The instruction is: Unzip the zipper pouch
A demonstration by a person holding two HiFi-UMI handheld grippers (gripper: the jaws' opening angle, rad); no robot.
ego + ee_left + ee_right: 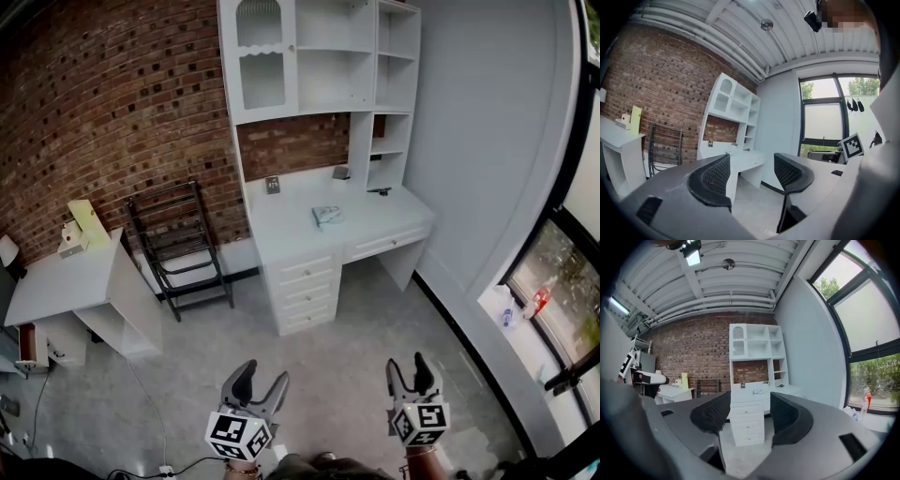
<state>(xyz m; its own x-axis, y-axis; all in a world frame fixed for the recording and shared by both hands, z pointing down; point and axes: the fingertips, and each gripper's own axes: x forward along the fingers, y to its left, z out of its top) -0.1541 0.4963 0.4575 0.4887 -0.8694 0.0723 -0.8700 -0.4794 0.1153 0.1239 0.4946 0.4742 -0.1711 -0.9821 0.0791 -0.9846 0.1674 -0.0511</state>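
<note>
Zipper pouch (327, 217): lies flat on the white table (281, 225), near the middle of the top and well apart from both of your hand-held grippers. It is pale and small at this range, and you cannot tell whether its zip is open or closed.

Room: a brick wall (112, 103) fills the left and back of the head view. A grey floor (375, 309) runs from the wall down to where you stand. A window (574, 244) is on the right, with a reddish bottle (538, 301) by its lower edge.

Furniture: the table stands against the brick wall, with a drawer stack (305, 286) under it and a white shelf unit (319, 56) rising above it. A lower white side table (66, 281) stands at the left. A black folding rack (183, 246) stands at the wall between the two.

Your left hand-held gripper (262, 377): at the bottom of the head view, pointing level toward the table. It is released, with the jaws apart and nothing between them. Its own view shows only floor and the far table through the gap.

Your right hand-held gripper (408, 364): just right of the left one, also level. It is released and empty. In its own view, the drawer stack and the distant pouch sit in the gap between the jaws.
</note>
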